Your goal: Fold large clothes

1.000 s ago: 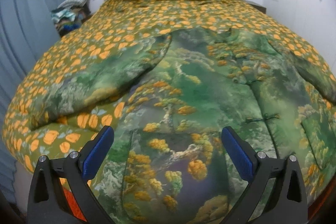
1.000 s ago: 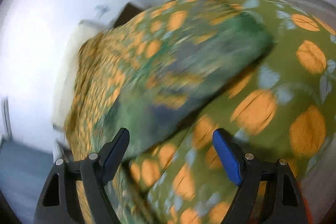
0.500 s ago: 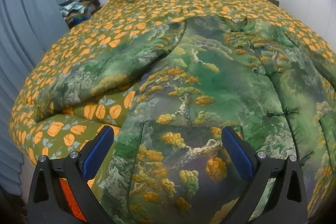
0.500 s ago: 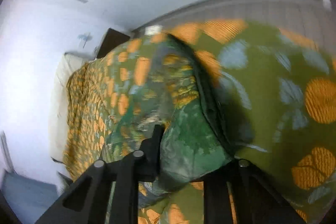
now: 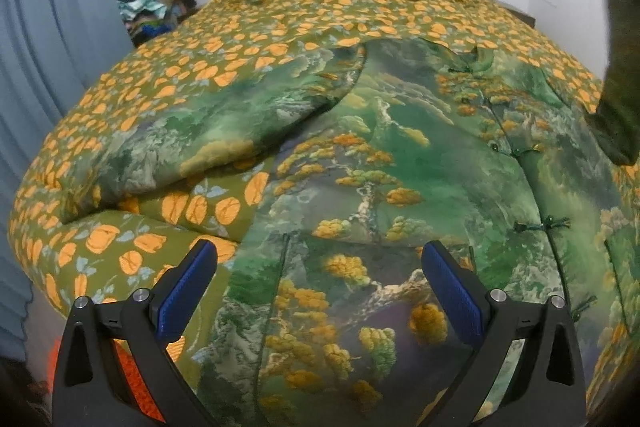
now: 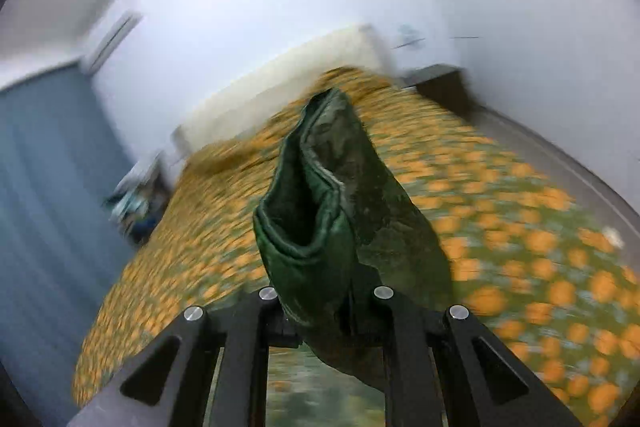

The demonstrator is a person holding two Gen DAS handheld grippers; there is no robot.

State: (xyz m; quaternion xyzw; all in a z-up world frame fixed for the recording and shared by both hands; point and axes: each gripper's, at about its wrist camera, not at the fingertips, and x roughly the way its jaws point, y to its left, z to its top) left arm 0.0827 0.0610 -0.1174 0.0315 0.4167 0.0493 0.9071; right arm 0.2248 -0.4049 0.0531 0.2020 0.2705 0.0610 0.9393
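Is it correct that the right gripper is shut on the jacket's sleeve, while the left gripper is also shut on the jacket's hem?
Not fully. The right gripper is shut on the sleeve, as the right wrist view shows. But the left gripper is open: in the left wrist view its blue pads stand wide apart above the jacket, holding nothing.

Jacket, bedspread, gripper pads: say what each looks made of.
Jacket: thick, probably padded woven cloth with a printed landscape, soft sheen; it puffs at the seams and closes with knotted cord fasteners.
Bedspread: matte quilted fabric, olive with orange leaf print; visible stitch texture.
Left gripper pads: blue, finely ribbed, likely rubber or plastic, on a black, probably plastic, frame.
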